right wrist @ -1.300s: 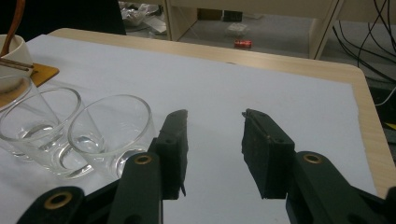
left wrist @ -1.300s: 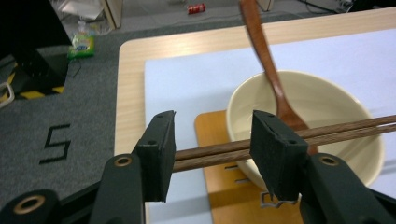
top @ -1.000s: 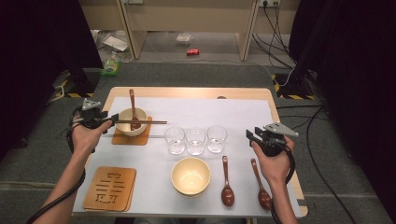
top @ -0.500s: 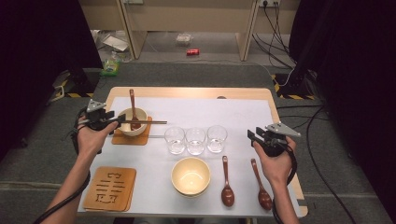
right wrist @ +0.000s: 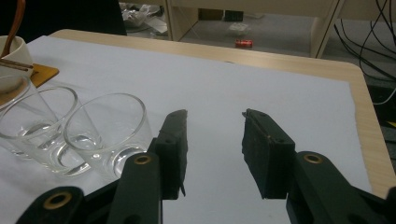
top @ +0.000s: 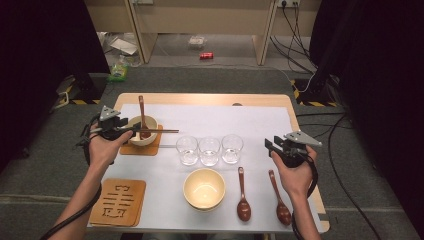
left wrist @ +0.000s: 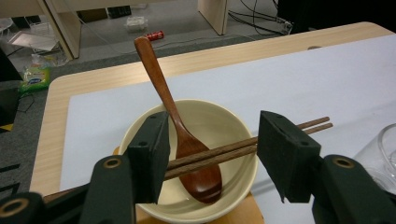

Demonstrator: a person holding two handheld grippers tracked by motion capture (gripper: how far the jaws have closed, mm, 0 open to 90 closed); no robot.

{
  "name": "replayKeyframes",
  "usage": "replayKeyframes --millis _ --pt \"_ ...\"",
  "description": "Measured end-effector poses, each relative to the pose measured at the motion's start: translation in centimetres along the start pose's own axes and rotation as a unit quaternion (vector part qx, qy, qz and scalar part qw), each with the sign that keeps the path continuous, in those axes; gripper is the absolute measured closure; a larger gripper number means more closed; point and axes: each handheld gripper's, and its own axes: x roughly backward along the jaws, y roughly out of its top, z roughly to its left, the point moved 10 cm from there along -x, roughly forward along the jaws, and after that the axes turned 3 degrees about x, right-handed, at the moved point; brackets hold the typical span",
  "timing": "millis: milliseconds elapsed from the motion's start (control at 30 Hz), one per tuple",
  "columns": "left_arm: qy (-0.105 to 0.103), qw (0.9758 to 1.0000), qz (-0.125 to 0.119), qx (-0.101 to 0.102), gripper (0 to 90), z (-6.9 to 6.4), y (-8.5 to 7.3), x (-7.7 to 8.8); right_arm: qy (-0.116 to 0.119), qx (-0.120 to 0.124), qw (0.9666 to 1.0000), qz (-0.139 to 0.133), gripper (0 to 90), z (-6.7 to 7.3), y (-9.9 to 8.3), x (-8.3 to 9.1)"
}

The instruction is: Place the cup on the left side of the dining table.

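Glasses [top: 209, 150] beside bowl [top: 141, 131].

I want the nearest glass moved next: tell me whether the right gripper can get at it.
Probably yes: the right gripper stands open and empty, with bare white sheet between it and the nearest glass.

Your right gripper [right wrist: 212, 149] hangs over the white sheet [right wrist: 261, 88], jaws apart with nothing between them. Just left of it stands the nearest glass [right wrist: 108, 133], a second glass [right wrist: 39, 126] beside that. Far left of the glasses, a cream bowl [right wrist: 13, 51] with chopsticks [right wrist: 14, 64] on a wooden coaster [right wrist: 39, 73].
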Motion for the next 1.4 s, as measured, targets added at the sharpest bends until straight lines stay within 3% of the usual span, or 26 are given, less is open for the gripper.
replayKeyframes --millis 533,1033,1400 --pt "-0.022 0.9997 -0.008 0.003 43.4 -1.6 -0.3 0.7 -0.002 -0.002 0.9999 -0.013 59.5 0.0 0.3 0.1" --pt "-0.057 0.9982 -0.008 -0.018 43.4 -5.4 -2.1 2.0 -0.009 0.0 0.9999 -0.013 59.0 0.5 -0.5 0.4" --pt "-0.093 0.9949 -0.009 -0.038 43.4 -8.8 -3.2 3.2 -0.011 0.003 0.9998 -0.016 58.8 0.8 -1.2 0.6"
